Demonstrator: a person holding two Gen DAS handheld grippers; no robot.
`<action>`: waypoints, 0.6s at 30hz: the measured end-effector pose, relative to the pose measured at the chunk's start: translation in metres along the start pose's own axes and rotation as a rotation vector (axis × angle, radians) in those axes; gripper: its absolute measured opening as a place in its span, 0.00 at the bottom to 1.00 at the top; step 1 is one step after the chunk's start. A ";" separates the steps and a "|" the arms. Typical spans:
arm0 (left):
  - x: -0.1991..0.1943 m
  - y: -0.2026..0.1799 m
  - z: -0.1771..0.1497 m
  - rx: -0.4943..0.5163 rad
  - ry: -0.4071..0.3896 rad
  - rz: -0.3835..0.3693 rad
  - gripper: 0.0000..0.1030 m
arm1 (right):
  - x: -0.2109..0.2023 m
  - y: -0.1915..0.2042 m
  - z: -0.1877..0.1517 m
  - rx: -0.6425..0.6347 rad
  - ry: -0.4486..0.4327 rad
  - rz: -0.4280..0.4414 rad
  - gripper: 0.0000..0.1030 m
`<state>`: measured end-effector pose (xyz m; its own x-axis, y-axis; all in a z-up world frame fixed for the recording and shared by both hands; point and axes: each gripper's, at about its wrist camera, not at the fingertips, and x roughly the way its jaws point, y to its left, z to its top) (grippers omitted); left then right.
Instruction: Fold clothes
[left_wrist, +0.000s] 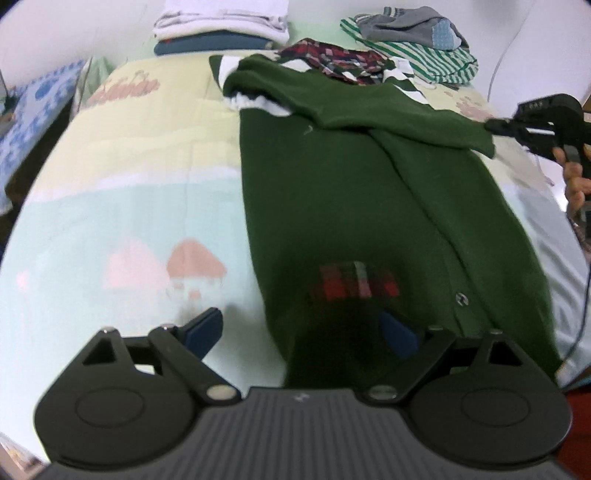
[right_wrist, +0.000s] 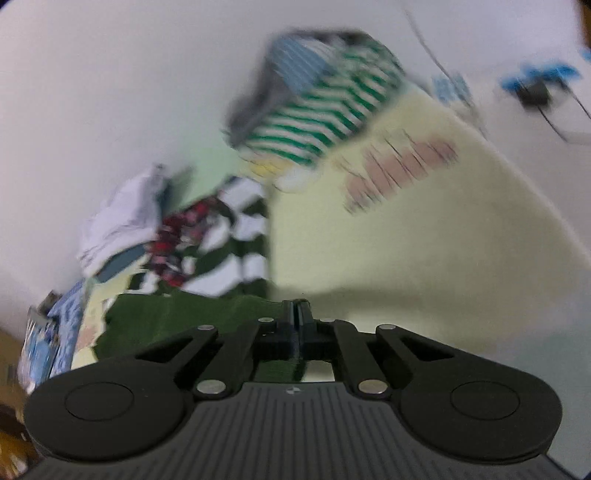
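A: Right gripper (right_wrist: 298, 310) status?

B: Clenched. Jaws pressed together on the edge of the green cardigan (left_wrist: 369, 206). From the left wrist view it pinches the cardigan's right side fold, with a hand (left_wrist: 574, 184) behind it.

A: Left gripper (left_wrist: 306, 332)?

B: Released. Fingers spread wide over the cardigan's near hem, one blue pad (left_wrist: 207, 328) off the cloth to the left, the other above the fabric. Nothing between them.

A: Where's the cardigan?

B: Flat on the pastel bedspread (left_wrist: 129, 184), button placket running lengthwise, plaid patch (left_wrist: 354, 282) near the hem. One sleeve is folded across the top.

A: Around it?

B: Beyond the cardigan's collar: a red patterned garment (left_wrist: 332, 55). Further back right, a green-and-white striped top (left_wrist: 436, 62) with a grey garment (left_wrist: 410, 26) on it. Back left, a folded white stack (left_wrist: 221, 20).
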<state>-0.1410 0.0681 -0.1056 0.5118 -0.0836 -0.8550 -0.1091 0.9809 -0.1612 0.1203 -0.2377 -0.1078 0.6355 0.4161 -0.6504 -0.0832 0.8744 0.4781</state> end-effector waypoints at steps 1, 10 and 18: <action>-0.002 -0.001 -0.002 0.000 -0.002 0.001 0.89 | 0.000 0.005 0.001 -0.037 0.014 0.008 0.03; -0.002 -0.001 -0.014 -0.038 0.016 -0.013 0.90 | 0.003 -0.019 -0.005 0.111 0.075 -0.010 0.40; 0.003 -0.007 -0.003 -0.013 -0.011 0.008 0.90 | 0.021 -0.022 -0.013 0.188 0.132 0.040 0.41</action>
<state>-0.1418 0.0607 -0.1084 0.5203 -0.0736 -0.8508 -0.1240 0.9792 -0.1606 0.1253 -0.2449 -0.1403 0.5276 0.4894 -0.6943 0.0464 0.7996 0.5988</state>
